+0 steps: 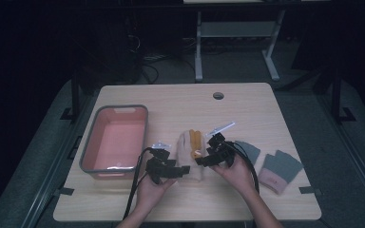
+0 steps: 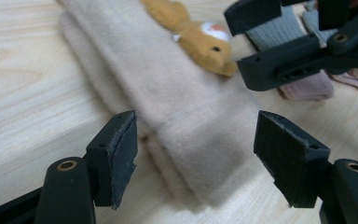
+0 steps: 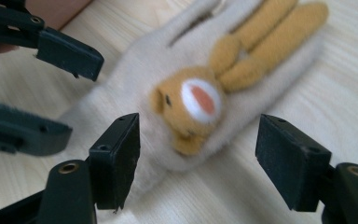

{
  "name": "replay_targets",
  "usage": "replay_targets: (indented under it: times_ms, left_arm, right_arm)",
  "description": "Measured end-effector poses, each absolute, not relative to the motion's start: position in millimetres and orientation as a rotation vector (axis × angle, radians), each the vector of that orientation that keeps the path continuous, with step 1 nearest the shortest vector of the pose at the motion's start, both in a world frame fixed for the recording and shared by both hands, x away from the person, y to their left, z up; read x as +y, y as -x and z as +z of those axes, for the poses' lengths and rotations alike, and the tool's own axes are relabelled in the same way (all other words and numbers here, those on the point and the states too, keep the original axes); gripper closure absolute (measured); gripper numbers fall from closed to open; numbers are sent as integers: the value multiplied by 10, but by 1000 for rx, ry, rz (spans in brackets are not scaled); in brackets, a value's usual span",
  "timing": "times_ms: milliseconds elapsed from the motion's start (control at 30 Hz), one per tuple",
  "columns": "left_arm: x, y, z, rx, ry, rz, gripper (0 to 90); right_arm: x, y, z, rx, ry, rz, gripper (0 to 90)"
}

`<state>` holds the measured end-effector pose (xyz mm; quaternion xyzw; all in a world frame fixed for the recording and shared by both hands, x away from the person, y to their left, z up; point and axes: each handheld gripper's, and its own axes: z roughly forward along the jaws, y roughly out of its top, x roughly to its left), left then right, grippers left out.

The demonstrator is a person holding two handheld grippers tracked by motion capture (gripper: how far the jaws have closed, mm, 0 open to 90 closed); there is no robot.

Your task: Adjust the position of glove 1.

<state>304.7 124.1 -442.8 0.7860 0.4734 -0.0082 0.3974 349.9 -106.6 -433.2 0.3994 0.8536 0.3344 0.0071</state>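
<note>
At the left of the desk point(image 1: 123, 199) sits a pink bin point(image 1: 115, 138) with a grey rim, its long side running away from the person. Just right of it, the left claw point(image 1: 183, 170) lies low over the wood, held in the person's left hand point(image 1: 153, 186), a black cable trailing back toward the near edge. Its jaws stand wide apart and grip nothing; in the left gripper view the near cuff end of the cream glove point(image 2: 186, 121) lies between them, with clear gaps to both pads.

The cream glove point(image 1: 190, 154) lies flat in the middle of the desk, fingers pointing away from the person, cuff toward the near edge. A yellow-orange rabbit face point(image 3: 193, 105) with a white-and-red muzzle is sewn on it, and two long ears point(image 3: 265, 39) run up along the fingers.

The right claw point(image 1: 201, 160) comes in from the glove's right side, held in the right hand point(image 1: 240, 172). Its jaws are also spread wide and hold nothing; in the right gripper view the rabbit face sits between them, untouched by either pad.

Farther right, two grey gloves point(image 1: 280, 168) with pinkish cuffs lie flat near the desk's right edge, one partly behind the right hand.
</note>
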Motion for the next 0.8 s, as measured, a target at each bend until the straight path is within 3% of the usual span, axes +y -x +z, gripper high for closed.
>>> replay_targets:
  times_ms: [267,800]
  left_arm:
    - [1194,-3059,-4476,1218,-2044,-3,401]
    - [1218,-3129,-4558,1251,-2050,-73,441]
  right_arm:
    - [-1070,-3524,-4464,2668,-1386,1078,333]
    - [-1026,-3514,-4581,2611,-1567,1120,448]
